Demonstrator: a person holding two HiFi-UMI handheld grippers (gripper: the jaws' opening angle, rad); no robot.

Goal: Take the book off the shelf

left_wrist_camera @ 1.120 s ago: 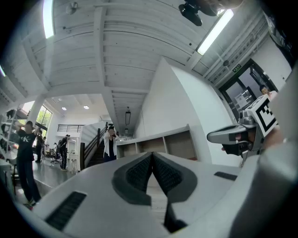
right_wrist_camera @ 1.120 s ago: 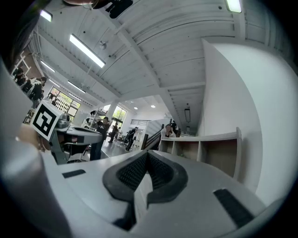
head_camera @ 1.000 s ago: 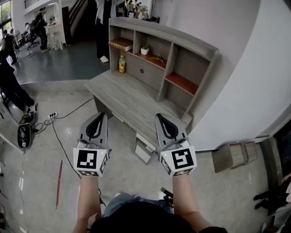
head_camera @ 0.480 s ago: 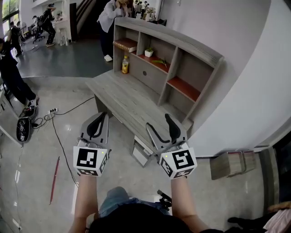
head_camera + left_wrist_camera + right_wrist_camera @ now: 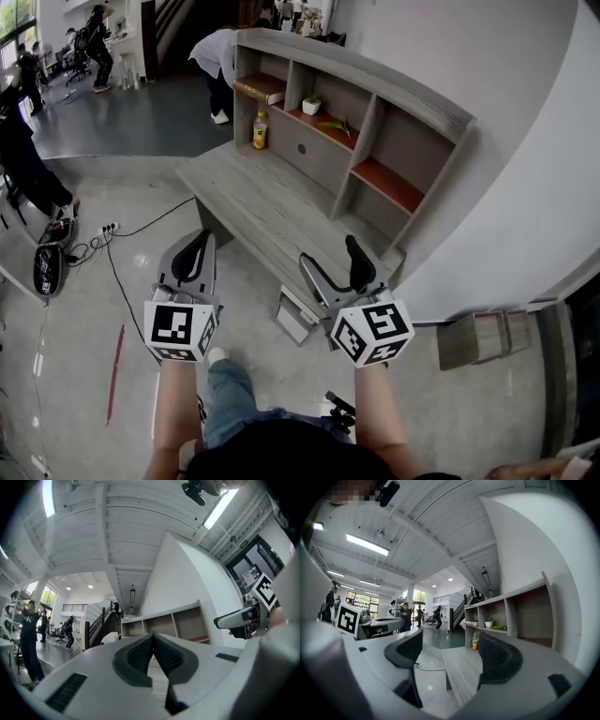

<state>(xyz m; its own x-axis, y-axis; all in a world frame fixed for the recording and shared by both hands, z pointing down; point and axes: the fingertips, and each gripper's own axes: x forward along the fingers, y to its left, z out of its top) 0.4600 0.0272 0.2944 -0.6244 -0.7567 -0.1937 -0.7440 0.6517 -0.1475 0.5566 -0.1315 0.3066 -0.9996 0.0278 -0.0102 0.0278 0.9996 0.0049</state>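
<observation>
Both forearms reach forward side by side above the pale floor [image 5: 103,375]. The left gripper [image 5: 195,246] is clenched on nothing. The right gripper [image 5: 333,261] is opening its jaws, with nothing between them. Its tips reach the near edge of the grey wooden desk [image 5: 262,202]. Far off, the brown book [image 5: 261,86] lies flat in the far-left compartment of the grey wooden shelf unit [image 5: 375,103], its long side along the board.
</observation>
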